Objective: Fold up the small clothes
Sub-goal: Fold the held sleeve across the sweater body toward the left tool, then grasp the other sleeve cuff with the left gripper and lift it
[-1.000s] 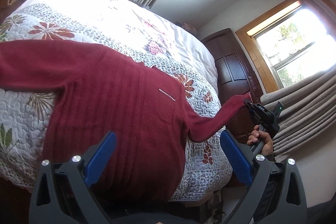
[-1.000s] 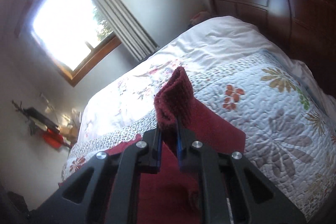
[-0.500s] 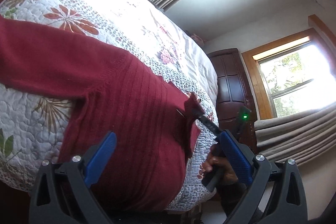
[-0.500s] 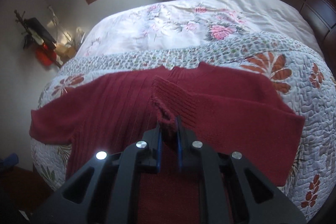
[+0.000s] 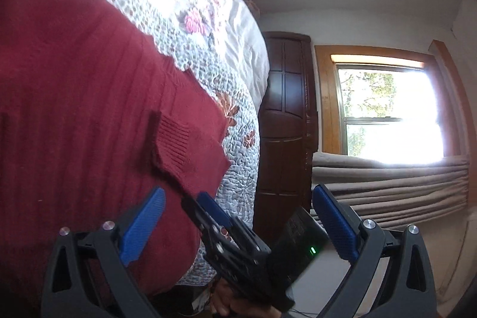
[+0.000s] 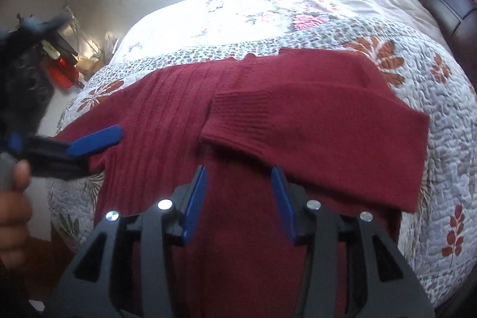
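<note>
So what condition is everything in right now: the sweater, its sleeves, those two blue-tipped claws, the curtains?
Red sweater: spread flat on the quilt, partly folded.
Folded sleeve: laid across the chest, cuff released.
Other sleeve: not folded, at the left gripper.
Right gripper: open, empty.
Left gripper: open, empty.
Window curtains: drawn aside, bunched.

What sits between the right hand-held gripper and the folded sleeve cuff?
Only the sweater's ribbed body, per the right wrist view, separates right hand-held gripper from cuff.
</note>
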`<state>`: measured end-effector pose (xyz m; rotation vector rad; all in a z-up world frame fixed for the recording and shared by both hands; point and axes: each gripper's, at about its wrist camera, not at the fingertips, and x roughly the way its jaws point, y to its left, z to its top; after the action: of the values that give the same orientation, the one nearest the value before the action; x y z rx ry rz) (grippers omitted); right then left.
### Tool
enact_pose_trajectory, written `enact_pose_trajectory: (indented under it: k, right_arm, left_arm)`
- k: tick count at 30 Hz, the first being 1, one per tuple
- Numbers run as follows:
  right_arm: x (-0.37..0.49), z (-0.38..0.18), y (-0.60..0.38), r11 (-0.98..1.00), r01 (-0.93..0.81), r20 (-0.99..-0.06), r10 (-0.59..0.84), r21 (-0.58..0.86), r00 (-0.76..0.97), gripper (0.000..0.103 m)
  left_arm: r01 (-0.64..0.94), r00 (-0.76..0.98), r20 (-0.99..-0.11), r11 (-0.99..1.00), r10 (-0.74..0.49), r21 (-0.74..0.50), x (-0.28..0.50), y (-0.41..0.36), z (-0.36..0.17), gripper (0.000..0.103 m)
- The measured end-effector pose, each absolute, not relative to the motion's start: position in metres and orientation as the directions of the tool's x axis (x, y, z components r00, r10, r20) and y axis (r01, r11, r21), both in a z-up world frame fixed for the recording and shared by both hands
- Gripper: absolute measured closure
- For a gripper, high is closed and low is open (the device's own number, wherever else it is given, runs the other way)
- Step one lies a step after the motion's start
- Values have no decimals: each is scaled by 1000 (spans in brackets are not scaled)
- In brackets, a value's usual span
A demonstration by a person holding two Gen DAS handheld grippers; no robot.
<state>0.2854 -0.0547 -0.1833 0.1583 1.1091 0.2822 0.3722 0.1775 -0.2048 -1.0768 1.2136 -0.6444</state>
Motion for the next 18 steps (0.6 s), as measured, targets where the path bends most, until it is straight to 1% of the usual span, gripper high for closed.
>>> enact_pose_trajectory:
  k: [2, 5, 9, 11, 12, 13, 14, 15, 16, 17, 18]
  right_arm:
    - [262, -181, -73, 957, -107, -859, 289, 269, 423, 56]
    - [228, -182, -104, 958, -18, -862, 266, 287, 432, 54]
    - [188, -185, -148, 919, 154, -859, 265, 363, 439, 49]
    - [173, -185, -160, 893, 214, -853, 270, 395, 447, 49]
    - [168, -186, -163, 886, 227, -849, 272, 404, 453, 49]
    - [164, -185, -164, 878, 237, -845, 276, 415, 458, 49]
    - [162, -185, -165, 871, 243, -841, 283, 426, 461, 49]
    - [161, -185, -165, 865, 248, -838, 289, 436, 463, 49]
    - [161, -185, -162, 861, 247, -834, 297, 444, 464, 49]
    - [162, -183, -162, 860, 243, -832, 304, 449, 463, 49]
    - [162, -183, -160, 860, 237, -831, 309, 452, 462, 49]
  left_arm:
    - [-179, 226, -475, 443, -851, -878, 389, 160, -229, 4]
    - [-244, 172, -524, 479, -834, -843, 404, 143, -257, 4]
    - [-242, 153, -531, 489, -833, -838, 415, 130, -268, 4]
    - [-265, 142, -515, 469, -845, -843, 421, 127, -275, 10]
    - [-283, 134, -507, 457, -851, -843, 424, 126, -280, 22]
    - [-295, 124, -512, 461, -850, -837, 425, 127, -283, 37]
    - [-305, 117, -525, 472, -843, -827, 425, 130, -285, 45]
    - [-310, 114, -542, 489, -832, -816, 426, 131, -287, 63]
    - [-309, 110, -567, 514, -816, -800, 426, 132, -288, 77]
    - [-308, 108, -584, 532, -804, -789, 426, 133, -288, 83]
    - [-299, 107, -606, 556, -788, -776, 426, 133, -288, 94]
